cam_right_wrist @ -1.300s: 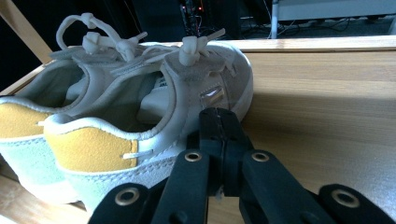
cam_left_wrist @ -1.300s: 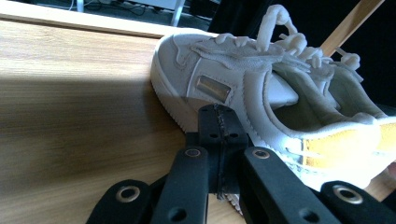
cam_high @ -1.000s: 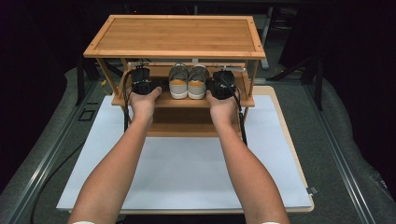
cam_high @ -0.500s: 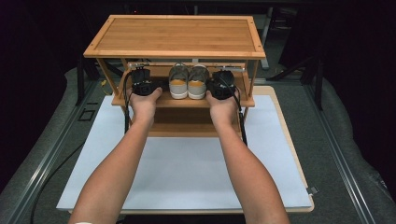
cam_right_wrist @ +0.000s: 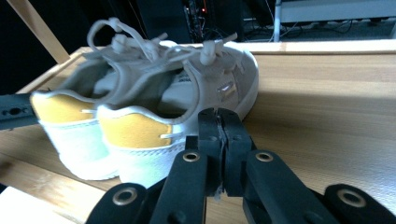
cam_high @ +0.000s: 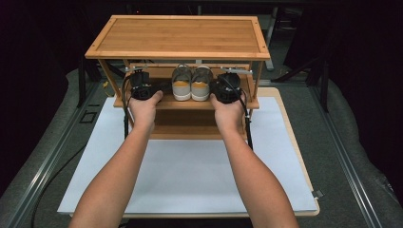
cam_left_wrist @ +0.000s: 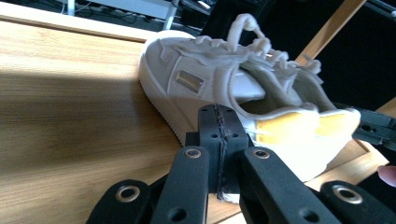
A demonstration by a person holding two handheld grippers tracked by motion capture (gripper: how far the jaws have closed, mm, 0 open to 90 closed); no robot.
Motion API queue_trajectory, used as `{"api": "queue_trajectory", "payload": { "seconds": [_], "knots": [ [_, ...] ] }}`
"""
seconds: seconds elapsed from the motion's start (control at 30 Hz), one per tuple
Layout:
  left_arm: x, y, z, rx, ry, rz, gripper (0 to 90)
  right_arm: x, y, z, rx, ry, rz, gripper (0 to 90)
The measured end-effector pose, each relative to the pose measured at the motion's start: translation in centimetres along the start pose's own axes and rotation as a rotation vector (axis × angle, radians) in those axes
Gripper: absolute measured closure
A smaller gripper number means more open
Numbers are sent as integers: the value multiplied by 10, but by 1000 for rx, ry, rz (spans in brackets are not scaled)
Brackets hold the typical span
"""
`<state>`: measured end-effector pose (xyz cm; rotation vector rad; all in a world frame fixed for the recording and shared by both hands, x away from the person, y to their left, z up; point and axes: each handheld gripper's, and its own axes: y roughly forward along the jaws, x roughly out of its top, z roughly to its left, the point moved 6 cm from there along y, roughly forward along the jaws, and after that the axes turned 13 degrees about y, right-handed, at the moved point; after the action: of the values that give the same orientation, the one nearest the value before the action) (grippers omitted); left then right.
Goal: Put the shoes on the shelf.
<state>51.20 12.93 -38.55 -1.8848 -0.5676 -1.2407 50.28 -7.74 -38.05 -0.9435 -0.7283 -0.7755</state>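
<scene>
In the high view, a light bamboo two-tier shoe rack [cam_high: 177, 35] fills the upper middle of the frame, standing at the far end of a white mat [cam_high: 185, 166] on a pale wooden table [cam_high: 304, 166]. Left of centre, the left hand [cam_high: 144, 108] reaches up from the bottom edge and holds the black left gripper [cam_high: 141, 87] over the left part of the rack's middle shelf [cam_high: 185, 102]. A black cable [cam_high: 125, 107] trails down from it.

In the left gripper view its two black jaws are pressed flat together with nothing between them, low in the centre of the frame, and their tip lies against or just in front of the sole of the nearer shoe; contact cannot be told.

At the centre of the high view a pair of beige sneakers with white soles and yellow heel patches [cam_high: 191, 82] sits side by side on the middle shelf, heels toward the person, between the two grippers.

Right of centre, the right hand [cam_high: 229, 113] holds the black right gripper [cam_high: 227, 88] just beside the pair. In the right gripper view its jaws meet, empty, at bottom centre, close by the nearer shoe's heel.
</scene>
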Motion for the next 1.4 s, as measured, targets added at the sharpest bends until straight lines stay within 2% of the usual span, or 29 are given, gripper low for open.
{"api": "queue_trajectory", "payload": {
  "seconds": [0.1,0.13,0.3,0.53,0.67,0.9,1.03,1.13,1.23,1.3,1.4],
  "knots": [
    [0,-2,-3,-2,8,-1,900,0,-5,1,9,-21,8,888],
    [0,-3,-5,-4,-10,-3,900,0,-6,2,14,-23,3,888],
    [-3,-7,-11,-24,27,13,900,1,-11,2,18,-23,-9,888],
    [-1,-15,-15,-38,53,8,900,-1,-15,3,29,-33,-1,889],
    [-2,-24,-19,-49,63,5,900,-5,-19,4,32,-51,3,888],
    [-4,-42,-24,-63,82,-1,900,-15,-30,3,54,-54,9,888],
    [-4,-50,-28,-73,113,-4,900,-21,-37,1,75,-53,11,887],
    [-5,-59,-30,-87,133,-3,899,-22,-45,0,79,-71,12,882],
    [-8,-67,-28,-92,157,8,899,-22,-54,0,91,-86,9,878],
    [-12,-73,-26,-98,157,11,899,-23,-60,1,90,-107,4,875],
    [-20,-79,-22,-94,160,20,898,-28,-68,-1,99,-105,13,874]
  ]
}}
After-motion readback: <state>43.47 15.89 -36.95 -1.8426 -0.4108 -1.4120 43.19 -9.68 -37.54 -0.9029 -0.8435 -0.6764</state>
